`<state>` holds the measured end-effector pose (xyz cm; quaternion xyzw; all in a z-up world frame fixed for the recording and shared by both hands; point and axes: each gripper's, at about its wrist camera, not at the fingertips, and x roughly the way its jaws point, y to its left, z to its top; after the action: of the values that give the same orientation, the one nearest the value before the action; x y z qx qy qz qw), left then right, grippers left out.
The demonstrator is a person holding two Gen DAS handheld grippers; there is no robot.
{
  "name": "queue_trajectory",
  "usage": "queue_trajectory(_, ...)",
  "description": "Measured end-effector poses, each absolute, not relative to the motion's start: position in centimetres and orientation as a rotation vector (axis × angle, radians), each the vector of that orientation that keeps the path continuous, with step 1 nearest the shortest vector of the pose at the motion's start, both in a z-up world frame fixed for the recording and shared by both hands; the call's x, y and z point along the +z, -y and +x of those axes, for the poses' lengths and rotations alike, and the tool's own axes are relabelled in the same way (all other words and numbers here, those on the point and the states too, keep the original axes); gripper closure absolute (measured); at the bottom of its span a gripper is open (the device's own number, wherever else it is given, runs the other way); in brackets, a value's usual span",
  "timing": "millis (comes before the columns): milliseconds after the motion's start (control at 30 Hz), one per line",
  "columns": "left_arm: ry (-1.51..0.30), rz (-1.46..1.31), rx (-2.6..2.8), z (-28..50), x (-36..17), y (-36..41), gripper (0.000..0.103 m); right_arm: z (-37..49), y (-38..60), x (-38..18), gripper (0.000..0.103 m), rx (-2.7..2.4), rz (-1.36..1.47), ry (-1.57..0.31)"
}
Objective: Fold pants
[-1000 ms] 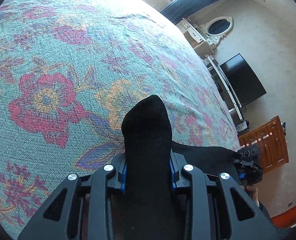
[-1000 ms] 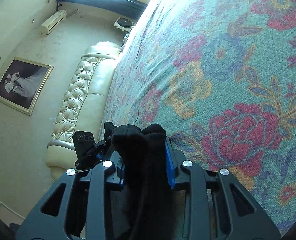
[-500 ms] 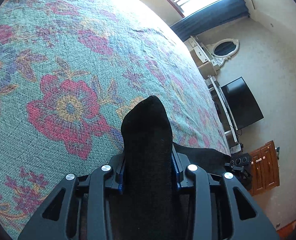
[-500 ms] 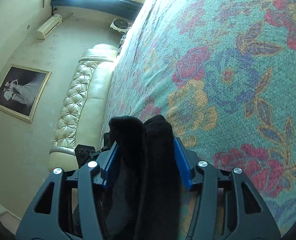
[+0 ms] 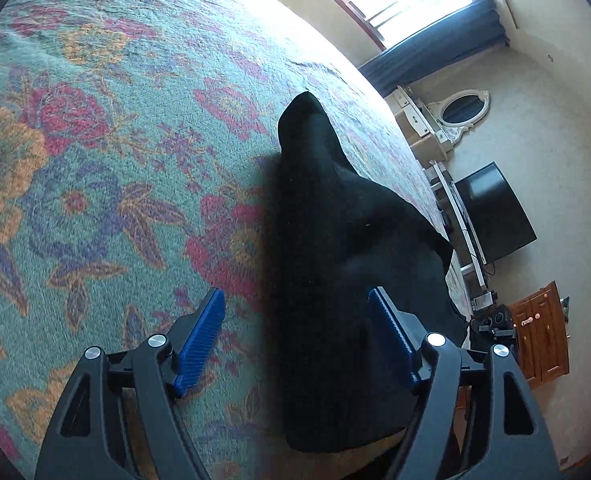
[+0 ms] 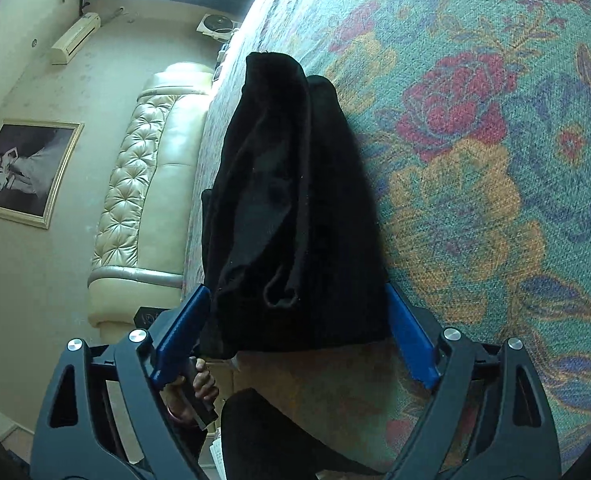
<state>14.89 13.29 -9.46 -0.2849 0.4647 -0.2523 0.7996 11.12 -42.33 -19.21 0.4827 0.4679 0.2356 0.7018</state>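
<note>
The black pants point(image 5: 335, 248) lie folded on the floral bedspread point(image 5: 107, 152). My left gripper point(image 5: 299, 336) is open, its blue pads spread on either side of the pants' near end. In the right wrist view the pants point(image 6: 291, 208) lie as a thick dark bundle on the bedspread point(image 6: 475, 184). My right gripper point(image 6: 295, 328) is open too, its blue pads wide apart around the bundle's near edge. Neither gripper holds the fabric.
A black TV point(image 5: 491, 216), a white mirror point(image 5: 461, 108) and a wooden cabinet point(image 5: 539, 336) stand past the bed's right edge. A cream tufted headboard point(image 6: 143, 184) and a framed picture point(image 6: 23, 172) lie left in the right wrist view. The person's hand point(image 6: 199, 384) shows below.
Both grippers have opened and let go of the black pants. The pants now rest on the bedspread, and both grippers have drawn back a little.
</note>
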Motion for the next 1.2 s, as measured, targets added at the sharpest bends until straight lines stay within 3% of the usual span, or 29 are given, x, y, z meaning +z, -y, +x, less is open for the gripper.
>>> queue_trajectory(33,-0.997,-0.629,-0.529,14.3,-9.5,-13.5,0.029,11.1,42.3,-19.2,0.02,0.515,1.074,-1.042)
queue_trajectory(100,-1.006,-0.681,-0.518,13.6,-9.4,-13.5,0.024,10.9,42.3,-19.5,0.04,0.492,1.071,-1.049)
queue_trajectory(200,-1.034,-0.732,-0.512,13.3,-9.6,-13.0,0.022,10.4,42.4,-20.2,0.062,0.471,1.099,-1.047)
queue_trajectory(267,-1.033,-0.701,-0.512,13.8,-9.4,-11.9,0.021,9.8,42.6,-20.4,0.067,0.472,1.127,-1.03)
queue_trajectory(367,-1.013,-0.635,-0.523,14.3,-9.3,-10.4,0.021,8.8,42.2,-20.3,0.069,0.456,1.132,-1.016)
queue_trajectory(467,-1.032,-0.559,-0.522,15.1,-9.6,-9.3,0.042,8.2,42.3,-20.7,0.07,0.446,1.151,-1.01)
queue_trajectory(667,-1.028,-0.515,-0.569,15.6,-9.7,-8.9,0.044,6.9,42.3,-21.5,0.071,0.448,1.197,-0.973)
queue_trajectory(900,-1.014,-0.451,-0.583,16.2,-9.0,-7.5,0.061,6.2,42.4,-21.6,0.071,0.439,1.209,-0.953)
queue_trajectory(1067,-1.012,-0.443,-0.605,16.6,-9.0,-7.5,0.063,5.7,42.1,-21.7,0.072,0.443,1.208,-0.951)
queue_trajectory(1200,-1.015,-0.467,-0.615,16.9,-9.4,-7.6,0.058,6.0,42.2,-21.8,0.072,0.444,1.214,-0.95)
